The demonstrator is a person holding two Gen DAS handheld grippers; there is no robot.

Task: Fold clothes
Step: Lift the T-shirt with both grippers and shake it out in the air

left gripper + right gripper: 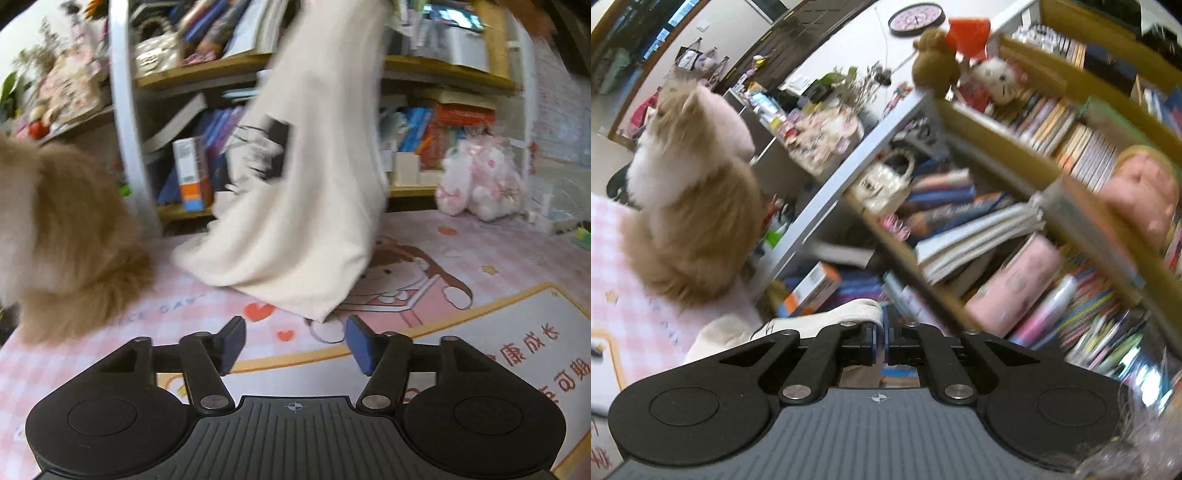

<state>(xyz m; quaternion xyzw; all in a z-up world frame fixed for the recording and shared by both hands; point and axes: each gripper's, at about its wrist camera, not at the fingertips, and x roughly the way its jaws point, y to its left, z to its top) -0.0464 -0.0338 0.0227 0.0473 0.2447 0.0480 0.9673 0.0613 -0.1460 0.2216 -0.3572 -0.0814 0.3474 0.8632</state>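
Note:
A cream garment with a black print [295, 177] hangs from above in the left wrist view, its lower edge resting on the pink cartoon mat [498, 266]. My left gripper [295, 343] is open and empty, low over the mat just in front of the garment's bottom corner. My right gripper [881, 339] is shut on a ribbed edge of the cream garment [849, 312] and holds it up high, tilted, in front of the bookshelf. The rest of the cloth droops below and left of the fingers.
A fluffy tan and white pet [62, 236] sits on the mat's left side; it also shows in the right wrist view [690, 206]. A bookshelf full of books [192, 166] stands behind. A pink plush bag [480, 181] lies at the back right.

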